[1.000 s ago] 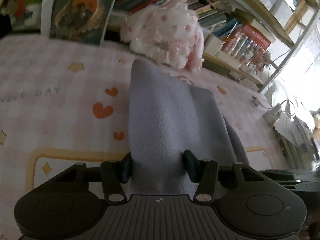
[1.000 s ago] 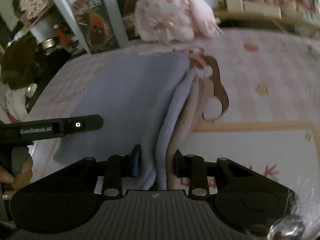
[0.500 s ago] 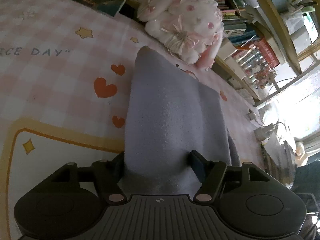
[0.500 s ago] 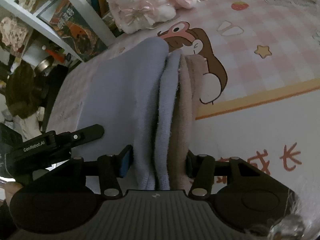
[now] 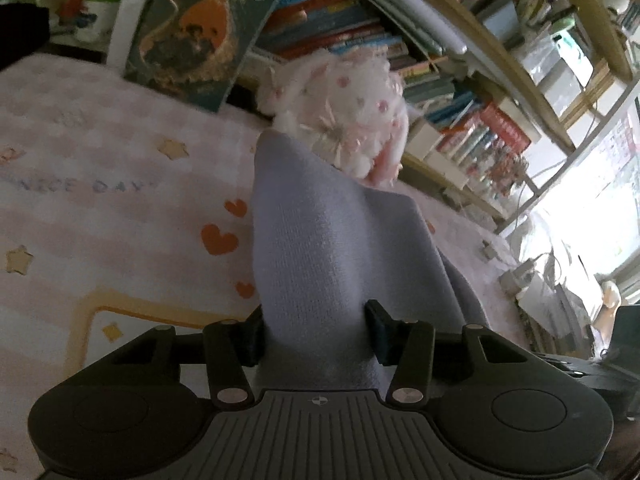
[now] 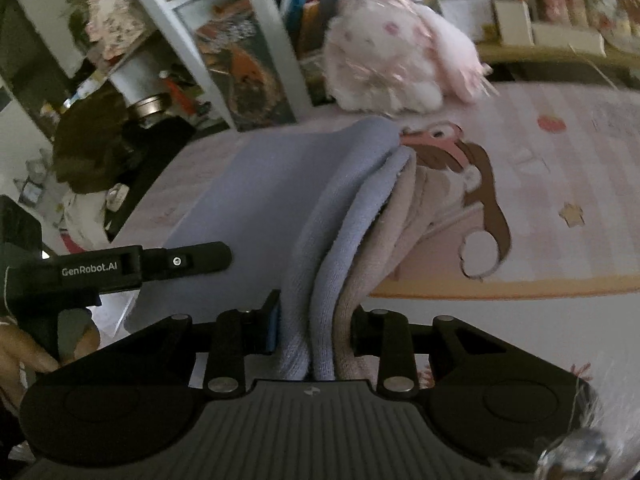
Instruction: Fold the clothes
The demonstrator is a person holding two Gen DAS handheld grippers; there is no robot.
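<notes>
A lavender-grey knit garment [image 5: 320, 248] with a beige inner layer [image 6: 384, 248] lies folded on a pink checked mat [image 5: 100, 200]. My left gripper [image 5: 316, 338] is shut on one near edge of it; the cloth runs away from the jaws to a raised far corner. My right gripper [image 6: 314, 328] is shut on several stacked layers of the garment [image 6: 256, 200], lavender on the left, beige on the right. The left gripper's body [image 6: 132, 266] shows at the left of the right wrist view, beside the cloth.
A pink-and-white plush toy [image 5: 344, 120] sits at the mat's far edge, close behind the garment; it also shows in the right wrist view [image 6: 392, 68]. Bookshelves [image 5: 460, 92] and a large picture book [image 5: 200, 28] stand behind. Cables and clutter [image 5: 540, 280] lie at right.
Both grippers kept their hold on the garment. Both views tilted back up after dipping toward the mat, so shelves and plush toy show higher again. The cloth stays stretched between the grippers.
</notes>
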